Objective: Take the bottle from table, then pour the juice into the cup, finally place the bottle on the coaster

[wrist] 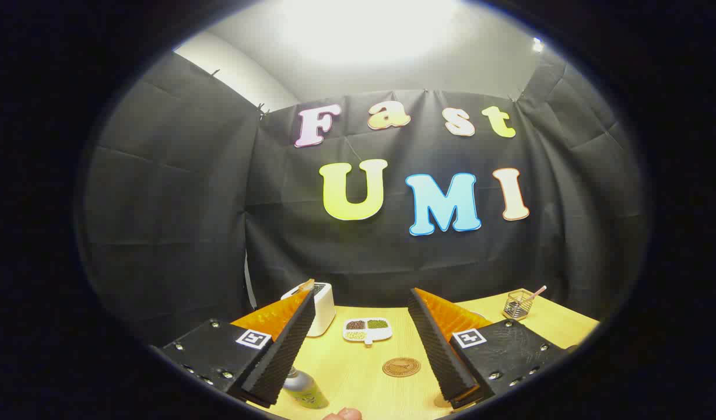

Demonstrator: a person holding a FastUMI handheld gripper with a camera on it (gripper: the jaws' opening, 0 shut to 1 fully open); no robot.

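Note:
My gripper is held above the yellow wooden table, its two fingers spread wide with nothing between them. A bottle with a silvery shoulder and a green label stands on the table just below and beside the left finger, partly hidden by it. A round brown coaster lies on the table between the fingers, closer to the right finger. At the near edge a bit of a person's fingertip shows.
A white toaster stands at the back left behind the left finger. A white divided dish with dark, green and pale fillings sits beyond the coaster. A small mesh holder with a pink-tipped stick stands at the back right.

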